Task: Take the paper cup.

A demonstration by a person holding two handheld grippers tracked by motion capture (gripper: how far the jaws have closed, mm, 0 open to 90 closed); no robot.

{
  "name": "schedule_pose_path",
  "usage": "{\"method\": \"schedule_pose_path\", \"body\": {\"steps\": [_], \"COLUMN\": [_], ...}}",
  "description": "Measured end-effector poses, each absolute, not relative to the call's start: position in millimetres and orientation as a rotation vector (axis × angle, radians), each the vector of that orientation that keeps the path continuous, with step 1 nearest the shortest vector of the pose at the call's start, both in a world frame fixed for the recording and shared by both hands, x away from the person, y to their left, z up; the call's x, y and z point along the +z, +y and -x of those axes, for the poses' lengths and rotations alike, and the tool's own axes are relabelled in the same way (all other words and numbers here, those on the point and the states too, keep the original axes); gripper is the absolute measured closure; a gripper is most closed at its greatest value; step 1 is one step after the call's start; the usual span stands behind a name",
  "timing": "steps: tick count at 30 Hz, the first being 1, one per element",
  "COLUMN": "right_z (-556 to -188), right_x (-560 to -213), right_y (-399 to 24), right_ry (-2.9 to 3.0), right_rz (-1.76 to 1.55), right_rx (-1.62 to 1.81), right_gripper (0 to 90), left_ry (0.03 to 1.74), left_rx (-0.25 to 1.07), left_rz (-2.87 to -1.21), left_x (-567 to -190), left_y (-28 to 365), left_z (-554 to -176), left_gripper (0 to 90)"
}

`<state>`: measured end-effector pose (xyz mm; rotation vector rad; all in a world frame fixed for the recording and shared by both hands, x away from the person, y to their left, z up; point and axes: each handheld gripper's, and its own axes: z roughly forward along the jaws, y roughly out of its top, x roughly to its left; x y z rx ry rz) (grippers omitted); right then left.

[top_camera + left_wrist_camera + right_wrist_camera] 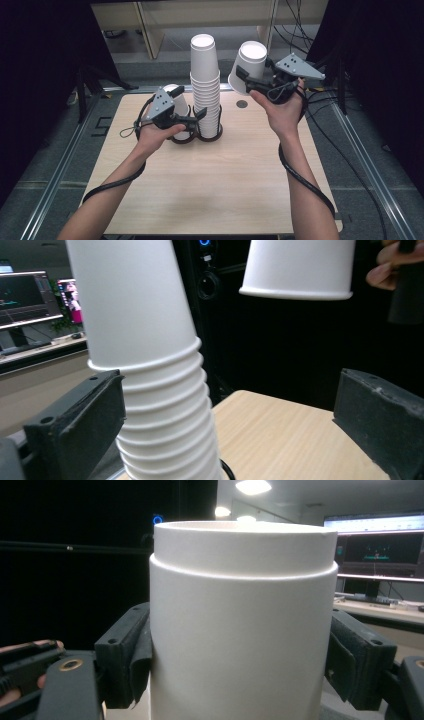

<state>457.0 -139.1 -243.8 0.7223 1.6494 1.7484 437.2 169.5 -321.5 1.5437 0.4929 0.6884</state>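
One paper cup (248, 65) in right tongs (245, 80); one stack (205, 85); two rings (197, 136).

A white paper cup (242, 625) stands clamped between the black jaws; monitors behind look blurred.

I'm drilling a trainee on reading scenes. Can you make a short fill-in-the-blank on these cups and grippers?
1. The right gripper is shut on a single white ____.
2. The tall stack of cups stands on the wooden ____.
3. The left gripper, beside the stack's base, has its jaws ____.

Missing words: cup; table; open
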Motion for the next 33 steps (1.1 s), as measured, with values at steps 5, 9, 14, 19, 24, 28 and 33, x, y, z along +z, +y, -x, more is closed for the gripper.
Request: {"method": "schedule_pose_path", "body": {"steps": [5, 9, 14, 19, 24, 28, 33], "right_z": [-449.1, -442.2, -431.9, -422.4, -413.5, -405.3, -397.4], "right_x": [-264.3, -281.6, -303.3, -321.8, -340.5, -352.5, -367.8], "right_y": [-140.2, -141.4, -141.8, -140.5, -138.5, -134.1, -128.8], "right_ry": [1.671, 1.697, 1.738, 1.758, 1.798, 1.821, 1.847], "right_rz": [-0.731, -0.747, -0.777, -0.786, -0.793, -0.802, -0.806], "right_rx": [1.729, 1.721, 1.713, 1.706, 1.696, 1.709, 1.713], "right_gripper": [22.9, 22.9, 22.9, 22.9, 22.9, 22.9, 22.9], "left_ry": [0.486, 0.489, 0.501, 0.499, 0.496, 0.501, 0.517], "left_rx": [0.679, 0.665, 0.661, 0.646, 0.639, 0.639, 0.631], "left_rz": [-1.565, -1.565, -1.573, -1.592, -1.618, -1.636, -1.662], "left_x": [-333.3, -342.9, -353.2, -366.2, -379.9, -390.6, -407.5], "left_y": [171.0, 173.6, 178.0, 180.1, 182.7, 188.0, 198.2], "left_z": [-423.0, -415.5, -405.8, -395.0, -384.6, -376.4, -367.9], "left_gripper": [0.0, 0.0, 0.0, 0.0, 0.0, 0.0, 0.0]}}
